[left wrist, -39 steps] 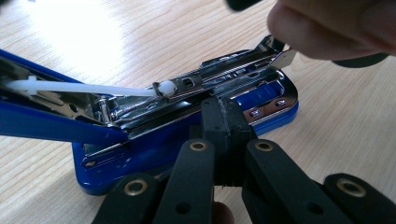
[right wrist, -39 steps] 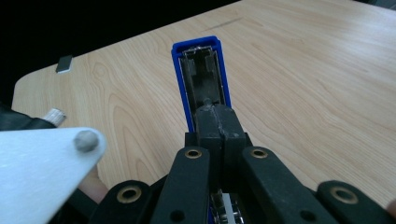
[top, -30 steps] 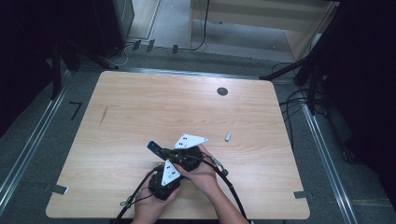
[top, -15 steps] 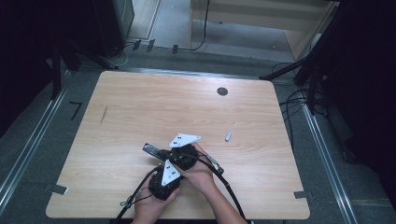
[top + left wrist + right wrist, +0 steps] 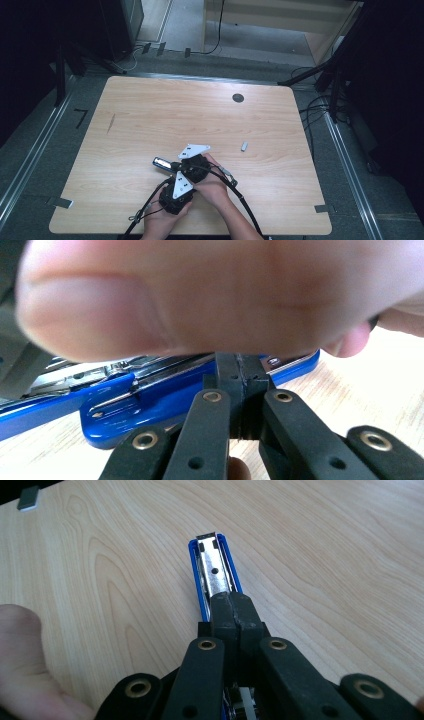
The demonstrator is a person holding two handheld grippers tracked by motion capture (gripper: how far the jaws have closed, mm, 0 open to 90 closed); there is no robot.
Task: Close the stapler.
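Note:
A blue stapler (image 5: 214, 572) lies open, its metal magazine facing up, and its end sticks out to the left in the high view (image 5: 161, 162). My right gripper (image 5: 232, 602) is shut, pads together, and its tips rest on the magazine, with the stapler's rear running under it. My left gripper (image 5: 240, 365) is shut too, its tips against a blue arm of the stapler (image 5: 150, 405); a thumb (image 5: 190, 295) covers the space just above. Both hands are bunched together near the table's front edge, left gripper (image 5: 182, 177) just below right gripper (image 5: 175, 164).
A small grey block (image 5: 244, 146) lies right of the hands, also at the far left in the right gripper view (image 5: 28, 497). A dark round grommet (image 5: 238, 98) sits near the wooden table's (image 5: 150, 115) far edge. Cables trail off the front edge.
The stapler's free end has dipped slightly toward the table and levelled out. The hands have barely shifted.

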